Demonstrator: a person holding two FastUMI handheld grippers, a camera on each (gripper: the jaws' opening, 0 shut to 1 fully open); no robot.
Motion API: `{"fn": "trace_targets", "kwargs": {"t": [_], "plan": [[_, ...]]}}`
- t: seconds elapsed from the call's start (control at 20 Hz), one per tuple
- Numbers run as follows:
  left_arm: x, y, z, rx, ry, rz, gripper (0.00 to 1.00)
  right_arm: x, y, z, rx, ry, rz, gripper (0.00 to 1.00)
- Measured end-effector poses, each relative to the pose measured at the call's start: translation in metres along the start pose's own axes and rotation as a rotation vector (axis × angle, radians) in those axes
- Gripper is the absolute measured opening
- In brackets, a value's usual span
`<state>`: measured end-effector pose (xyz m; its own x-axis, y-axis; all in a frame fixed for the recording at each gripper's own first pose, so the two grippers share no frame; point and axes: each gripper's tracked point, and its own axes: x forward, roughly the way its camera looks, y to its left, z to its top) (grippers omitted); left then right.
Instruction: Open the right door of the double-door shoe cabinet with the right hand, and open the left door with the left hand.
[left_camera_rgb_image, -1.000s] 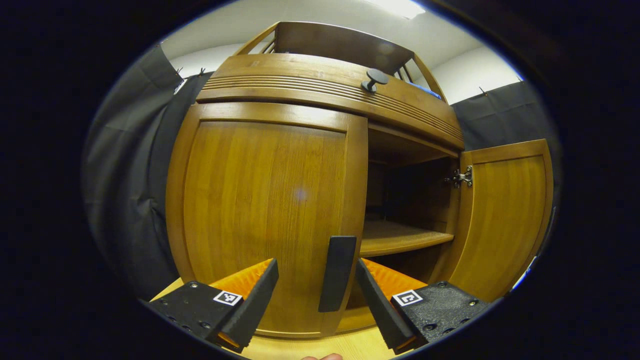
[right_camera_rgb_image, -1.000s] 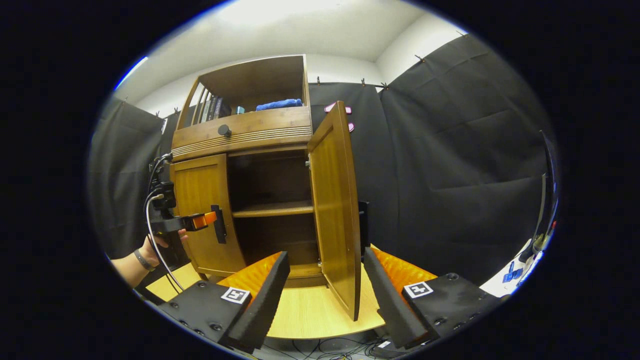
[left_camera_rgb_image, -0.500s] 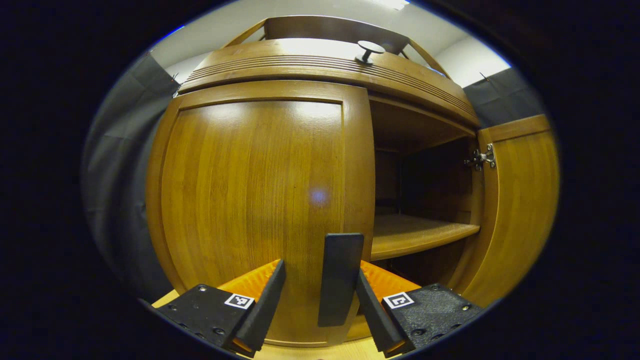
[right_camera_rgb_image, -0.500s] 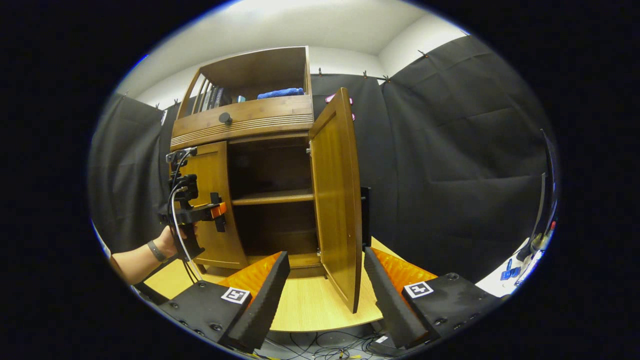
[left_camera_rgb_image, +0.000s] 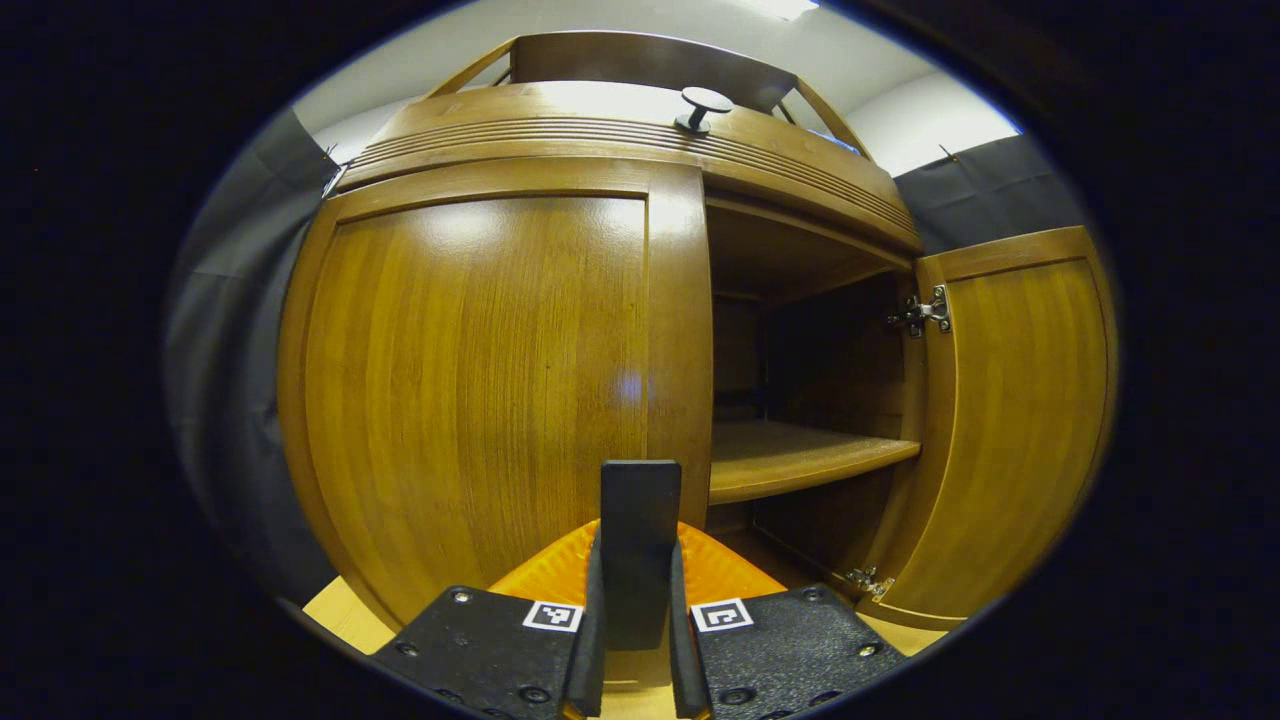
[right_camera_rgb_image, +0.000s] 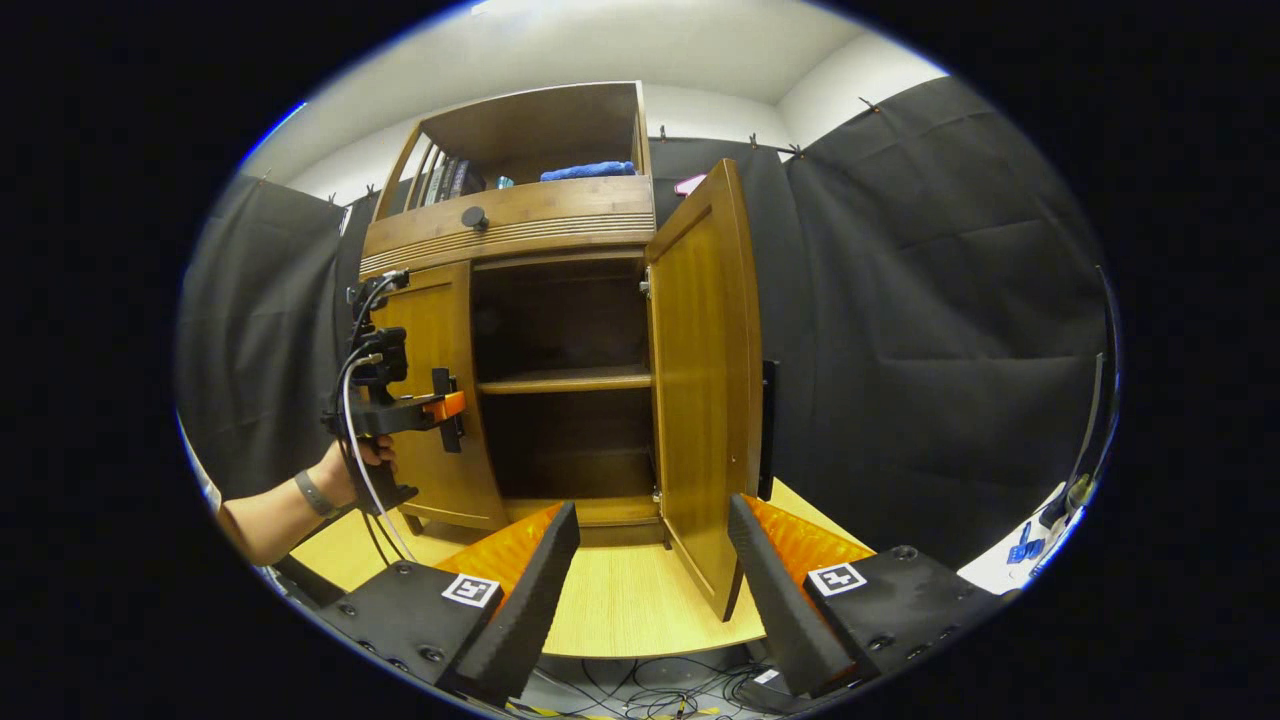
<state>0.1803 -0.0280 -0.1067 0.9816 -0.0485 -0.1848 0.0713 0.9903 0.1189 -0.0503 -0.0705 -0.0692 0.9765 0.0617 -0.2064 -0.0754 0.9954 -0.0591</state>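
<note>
The wooden shoe cabinet's left door (left_camera_rgb_image: 470, 380) lies flush with the front. My left gripper (left_camera_rgb_image: 635, 650) is shut on that door's upright black handle (left_camera_rgb_image: 640, 520), a finger pressing on each side. The right door (left_camera_rgb_image: 1020, 420) stands swung wide open. In the right gripper view, my right gripper (right_camera_rgb_image: 650, 560) is open and holds nothing, a short way in front of the open right door (right_camera_rgb_image: 705, 400). Farther off to the left, the left gripper (right_camera_rgb_image: 440, 408) sits at the left door (right_camera_rgb_image: 425, 350), held by a hand (right_camera_rgb_image: 350, 465).
Inside the open half is a wooden shelf (left_camera_rgb_image: 790, 455). Above the doors runs a drawer with a round dark knob (left_camera_rgb_image: 702, 103). The top shelf holds books and a blue cloth (right_camera_rgb_image: 588, 170). The cabinet stands on a light wooden platform (right_camera_rgb_image: 620, 600), with cables (right_camera_rgb_image: 640, 695) under it.
My left gripper has moved in and closed its fingers onto the left door's handle. The right gripper has drifted slightly, staying open in front of the open right door.
</note>
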Motion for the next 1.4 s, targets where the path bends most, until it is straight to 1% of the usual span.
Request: {"fn": "trace_targets", "kwargs": {"t": [0.05,0.1,0.15,0.2,0.25,0.3,0.4,0.45,0.5,0.8,1.05,1.15,1.2,1.25,1.3,1.4], "plan": [[-0.006,0.001,0.001,0.006,0.001,0.003,0.28,0.0,0.0,-0.001,-0.002,0.003,-0.001,0.97],[-0.013,0.001,0.0,0.004,0.003,0.005,0.24,-0.002,0.001,-0.001,-0.002,0.004,0.001,0.97],[-0.021,0.003,0.0,-0.003,0.007,0.01,0.24,-0.002,0.002,-0.001,-0.002,0.004,0.002,0.97],[-0.028,0.006,0.0,-0.016,0.009,0.017,0.26,-0.003,0.002,0.001,-0.002,0.001,0.003,0.87],[-0.036,0.008,0.002,-0.025,0.006,0.03,0.26,-0.004,0.002,0.002,-0.003,-0.002,0.002,1.0],[-0.044,0.01,0.002,-0.024,0.004,0.048,0.26,-0.005,0.002,0.001,-0.003,-0.003,0.0,0.97],[-0.057,0.014,0.004,-0.027,0.007,0.084,0.26,-0.005,0.003,-0.001,-0.005,0.003,0.0,1.0],[-0.063,0.016,0.005,-0.034,0.009,0.099,0.26,-0.006,0.004,-0.001,-0.008,0.003,0.001,0.97],[-0.07,0.019,0.005,-0.041,0.009,0.112,0.26,-0.006,0.004,0.0,-0.012,0.001,0.002,0.87],[-0.109,0.036,0.007,-0.024,0.007,0.168,0.26,-0.005,0.012,0.002,-0.02,-0.008,0.038,0.87],[-0.149,0.063,0.012,-0.032,0.01,0.196,0.24,0.003,0.025,0.005,-0.034,-0.006,0.081,0.92],[-0.158,0.075,0.014,-0.034,0.009,0.209,0.23,0.009,0.033,0.005,-0.039,-0.004,0.1,0.94],[-0.163,0.078,0.014,-0.044,0.008,0.207,0.24,0.01,0.037,0.005,-0.041,-0.003,0.112,0.96],[-0.166,0.081,0.015,-0.054,0.007,0.205,0.22,0.013,0.041,0.005,-0.043,0.0,0.124,0.97],[-0.169,0.085,0.015,-0.062,0.005,0.206,0.24,0.016,0.043,0.004,-0.047,0.002,0.134,0.98],[-0.176,0.094,0.016,-0.058,-0.009,0.227,0.23,0.015,0.048,0.003,-0.053,0.003,0.15,1.0]]}}
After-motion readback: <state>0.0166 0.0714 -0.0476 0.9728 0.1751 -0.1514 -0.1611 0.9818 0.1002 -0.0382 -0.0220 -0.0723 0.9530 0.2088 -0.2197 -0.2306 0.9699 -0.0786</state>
